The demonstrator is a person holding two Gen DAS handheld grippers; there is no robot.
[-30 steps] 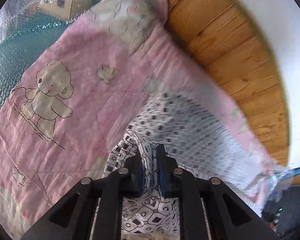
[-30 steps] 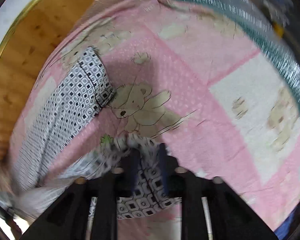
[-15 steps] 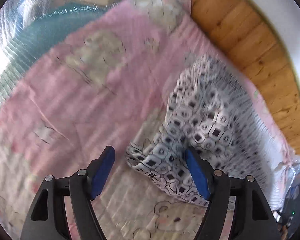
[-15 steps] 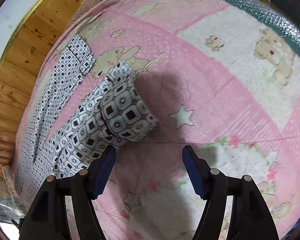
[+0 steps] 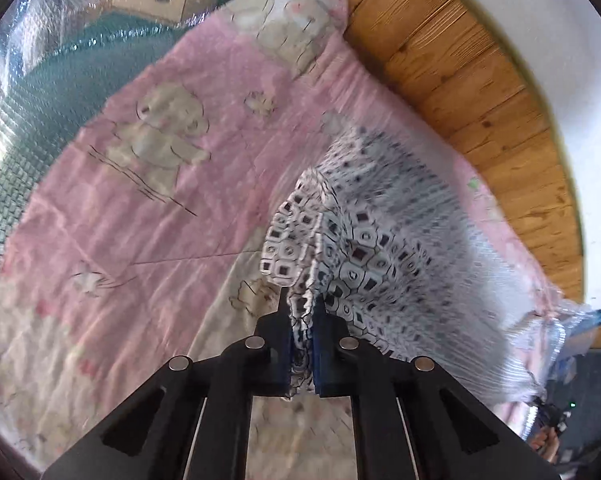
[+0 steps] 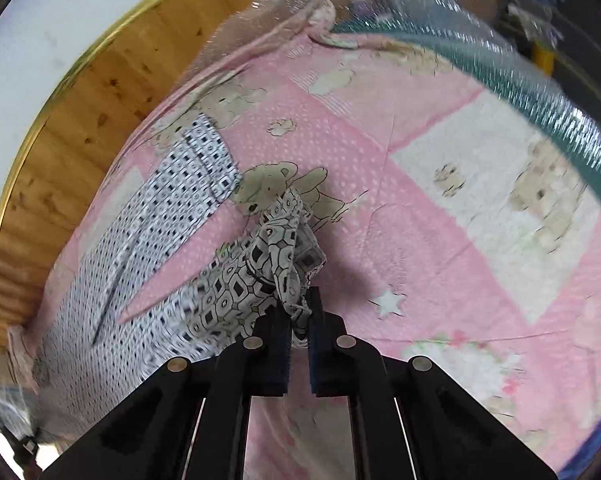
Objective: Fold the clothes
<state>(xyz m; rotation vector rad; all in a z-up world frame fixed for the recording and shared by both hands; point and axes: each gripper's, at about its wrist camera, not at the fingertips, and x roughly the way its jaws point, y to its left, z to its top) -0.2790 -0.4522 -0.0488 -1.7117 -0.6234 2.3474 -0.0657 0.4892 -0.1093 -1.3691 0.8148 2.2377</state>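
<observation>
A black-and-white patterned pair of trousers (image 5: 384, 248) lies on a pink teddy-bear quilt (image 5: 148, 216). My left gripper (image 5: 301, 312) is shut on a bunched edge of this garment, which rises in a fold just ahead of the fingers. In the right wrist view the trousers (image 6: 172, 216) stretch away to the left, one leg lying flat. My right gripper (image 6: 299, 312) is shut on the end of the other leg, lifted and crumpled above the quilt (image 6: 420, 208).
A wooden floor (image 5: 480, 92) and a white wall (image 6: 60, 20) border the quilt on the garment's side. A teal mat under clear plastic wrap (image 5: 40, 92) runs along the quilt's other side, and the teal mat (image 6: 548, 92) shows again at the right.
Half a second ago both grippers stood open over the garment lying on the quilt. Both have since shut on the fabric and lifted its edges.
</observation>
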